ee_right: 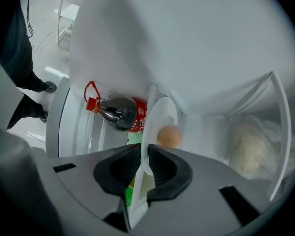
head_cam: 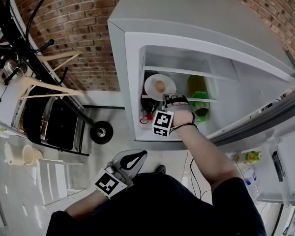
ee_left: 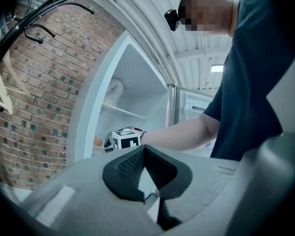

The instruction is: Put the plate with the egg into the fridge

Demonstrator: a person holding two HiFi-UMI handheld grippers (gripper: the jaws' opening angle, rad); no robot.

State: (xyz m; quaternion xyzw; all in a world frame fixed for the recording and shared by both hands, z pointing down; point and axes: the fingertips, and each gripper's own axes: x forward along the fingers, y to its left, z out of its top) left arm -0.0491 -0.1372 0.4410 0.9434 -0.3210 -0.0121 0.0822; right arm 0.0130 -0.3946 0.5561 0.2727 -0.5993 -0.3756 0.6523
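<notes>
The white plate (head_cam: 151,85) with a brown egg (head_cam: 160,86) lies on a glass shelf inside the open fridge (head_cam: 132,73). My right gripper (head_cam: 173,101) reaches into the fridge at the plate's near edge. In the right gripper view the plate (ee_right: 160,116) stands edge-on with the egg (ee_right: 170,135) on it. Its rim lies between the pads of my right gripper (ee_right: 144,156), whose jaws stand slightly apart and open. My left gripper (head_cam: 136,157) hangs low outside the fridge, shut and empty. In its own view the left gripper (ee_left: 144,154) points toward the fridge.
A cola bottle (ee_right: 120,114) with a red cap lies on the shelf beside the plate. A green bottle (head_cam: 200,102) stands to the right. A white bag (ee_right: 250,146) sits deeper inside. The fridge door (head_cam: 265,146) hangs open at right, bottles in its shelf. A coat rack (head_cam: 24,43) stands left.
</notes>
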